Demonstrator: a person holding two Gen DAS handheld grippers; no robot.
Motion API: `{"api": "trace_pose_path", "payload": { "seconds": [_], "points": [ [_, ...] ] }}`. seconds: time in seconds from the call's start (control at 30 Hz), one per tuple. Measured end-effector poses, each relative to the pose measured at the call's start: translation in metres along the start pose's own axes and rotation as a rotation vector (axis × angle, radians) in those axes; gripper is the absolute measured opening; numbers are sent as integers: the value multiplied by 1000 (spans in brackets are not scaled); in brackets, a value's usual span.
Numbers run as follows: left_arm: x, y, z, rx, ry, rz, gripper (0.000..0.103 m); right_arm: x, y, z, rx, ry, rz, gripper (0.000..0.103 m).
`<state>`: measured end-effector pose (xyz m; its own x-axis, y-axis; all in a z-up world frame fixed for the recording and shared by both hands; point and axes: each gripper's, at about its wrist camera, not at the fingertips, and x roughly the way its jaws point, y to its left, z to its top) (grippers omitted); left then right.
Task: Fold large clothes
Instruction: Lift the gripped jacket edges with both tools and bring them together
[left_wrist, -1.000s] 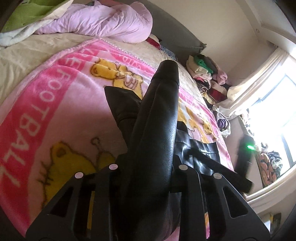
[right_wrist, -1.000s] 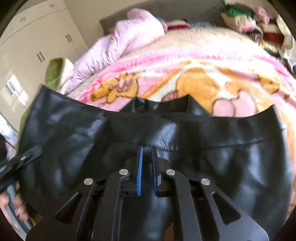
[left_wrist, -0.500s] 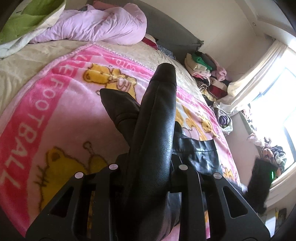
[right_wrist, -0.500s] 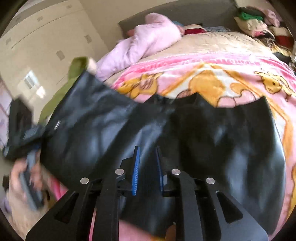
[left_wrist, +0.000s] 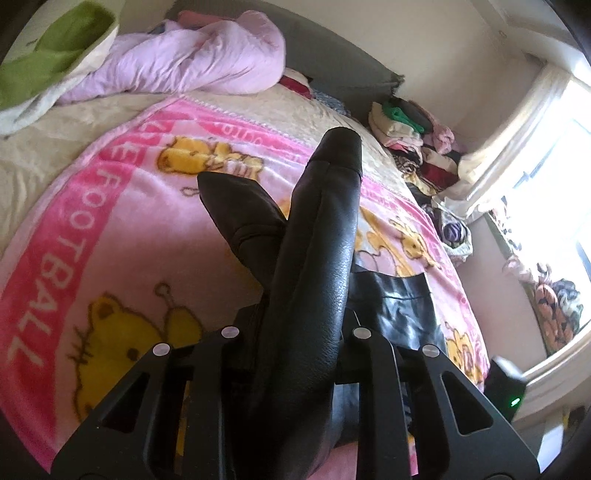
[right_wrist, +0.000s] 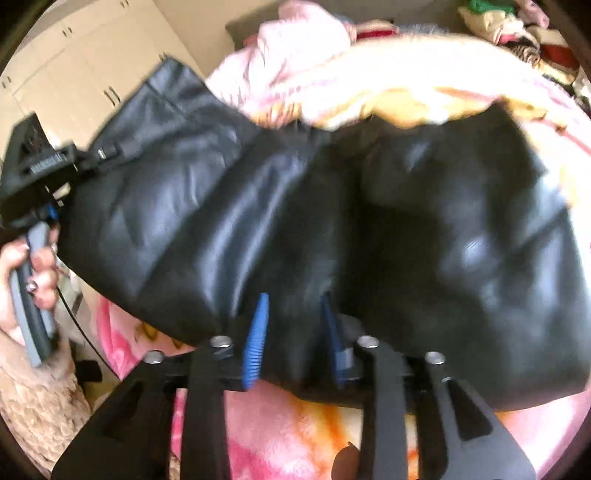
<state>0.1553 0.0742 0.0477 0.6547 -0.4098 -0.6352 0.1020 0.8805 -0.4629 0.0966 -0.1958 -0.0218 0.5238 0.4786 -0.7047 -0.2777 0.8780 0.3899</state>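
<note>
pink blanket (left_wrist: 110, 229); left gripper (left_wrist: 295, 354) clamps black garment (left_wrist: 317, 258); right gripper (right_wrist: 295, 332) opening around it.

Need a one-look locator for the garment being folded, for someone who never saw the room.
Find the bed covered by the pink cartoon-bear blanket. Spread across it, one end lifted, is the black leather garment. It is the only glossy black item there; the lilac quilt and the clothes pile beyond it are pale or multicoloured.

Black leather garment (left_wrist: 317, 266), pink blanket (left_wrist: 122, 236) (yellow bears), blue fingers (right_wrist: 255, 341)
</note>
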Motion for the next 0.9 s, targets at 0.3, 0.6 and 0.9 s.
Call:
{"api": "trace_pose_path", "payload": {
  "seconds": [0.3,0.6,0.9],
  "points": [
    [6,-65,-3,123,4,-18,16,-89,-19,42,69,-197,73,65],
    [10,-96,-20,190,-26,24,17,-80,-6,100,146,-83,212,86],
    [12,-109,-30,225,-23,24,21,-33,30,133,87,35,190,87]
  ]
}}
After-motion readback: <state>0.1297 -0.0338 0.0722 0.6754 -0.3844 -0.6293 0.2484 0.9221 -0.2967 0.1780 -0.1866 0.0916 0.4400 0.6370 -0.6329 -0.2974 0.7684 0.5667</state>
